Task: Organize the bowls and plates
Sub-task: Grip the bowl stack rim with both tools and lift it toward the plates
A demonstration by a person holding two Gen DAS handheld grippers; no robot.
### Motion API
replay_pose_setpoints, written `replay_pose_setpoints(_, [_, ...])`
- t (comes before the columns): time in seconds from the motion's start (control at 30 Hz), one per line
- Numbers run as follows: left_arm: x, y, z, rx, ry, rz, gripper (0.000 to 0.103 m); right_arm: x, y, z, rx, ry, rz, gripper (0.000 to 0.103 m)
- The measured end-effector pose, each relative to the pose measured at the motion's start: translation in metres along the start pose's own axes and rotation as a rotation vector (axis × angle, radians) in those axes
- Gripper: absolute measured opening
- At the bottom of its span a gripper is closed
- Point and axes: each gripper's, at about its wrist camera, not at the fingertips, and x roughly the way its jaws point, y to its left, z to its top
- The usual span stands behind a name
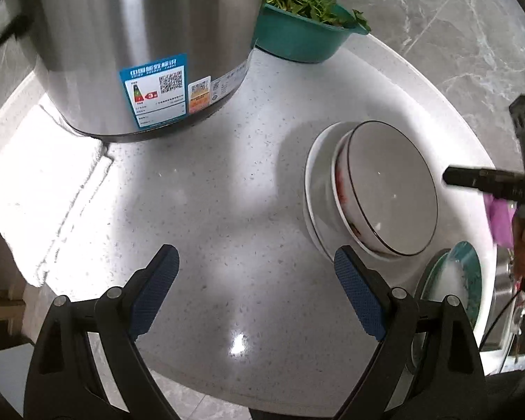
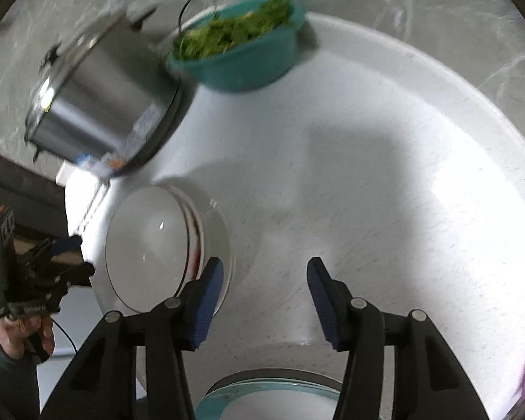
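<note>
The left gripper [image 1: 255, 290] hangs released over bare bench [image 1: 227, 182], with the stacked bowls [image 1: 385, 189] at its three o'clock. The right gripper [image 2: 264, 304], fingers parted and empty, has that stack at its nine o'clock; stacking seems done, so next comes the teal plate [image 2: 262, 399] at six o'clock.

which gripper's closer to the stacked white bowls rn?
Right. Right gripper is open with one pad at the white bowl stack's rim; left gripper is open over bare counter beside it.

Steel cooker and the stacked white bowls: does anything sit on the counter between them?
Nothing: in the left wrist view the white counter between the steel cooker and the stacked white bowls is bare.
</note>
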Motion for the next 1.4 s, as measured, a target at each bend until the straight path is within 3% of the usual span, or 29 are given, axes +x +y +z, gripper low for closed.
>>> replay_pose_setpoints(0.3, [0.036, -0.005, 0.006, 0.015, 0.015, -0.03, 0.091, 0.023, 0.007, -0.002, -0.031, 0.057, -0.003, 0.052])
replay_pose_setpoints(0.53, [0.056, -0.016, 0.014, 0.042, 0.035, 0.008, 0.091, 0.035, 0.007, -0.004, -0.029, 0.073, 0.0, 0.052])
replay_pose_setpoints(0.8, [0.08, -0.021, 0.035, 0.042, 0.043, 0.082, 0.09, 0.061, 0.015, 0.001, -0.057, 0.1, -0.001, 0.044])
replay_pose_setpoints(1.0, [0.093, -0.029, 0.044, 0.054, 0.023, 0.077, 0.087, 0.073, 0.017, -0.001, -0.062, 0.077, 0.034, 0.04])
replay_pose_setpoints(1.07, [0.099, -0.03, 0.048, 0.051, 0.032, 0.081, 0.073, 0.075, 0.019, -0.001, -0.066, 0.06, 0.048, 0.039])
replay_pose_setpoints(1.2, [0.111, -0.037, 0.051, 0.062, 0.034, 0.039, 0.062, 0.076, 0.02, -0.002, -0.061, 0.025, 0.065, 0.039])
replay_pose_setpoints(1.27, [0.114, -0.04, 0.054, 0.059, 0.023, 0.001, 0.047, 0.078, 0.021, -0.001, -0.053, 0.01, 0.074, 0.039])
replay_pose_setpoints(1.3, [0.115, -0.043, 0.056, 0.065, 0.014, -0.012, 0.042, 0.078, 0.021, -0.001, -0.053, 0.006, 0.074, 0.035])
replay_pose_setpoints(1.37, [0.118, -0.049, 0.059, 0.074, 0.005, -0.039, 0.023, 0.081, 0.026, 0.0, -0.069, 0.019, 0.08, 0.021])
replay_pose_setpoints(1.4, [0.12, -0.051, 0.061, 0.08, 0.001, -0.04, 0.019, 0.083, 0.03, 0.0, -0.082, 0.022, 0.081, 0.019])
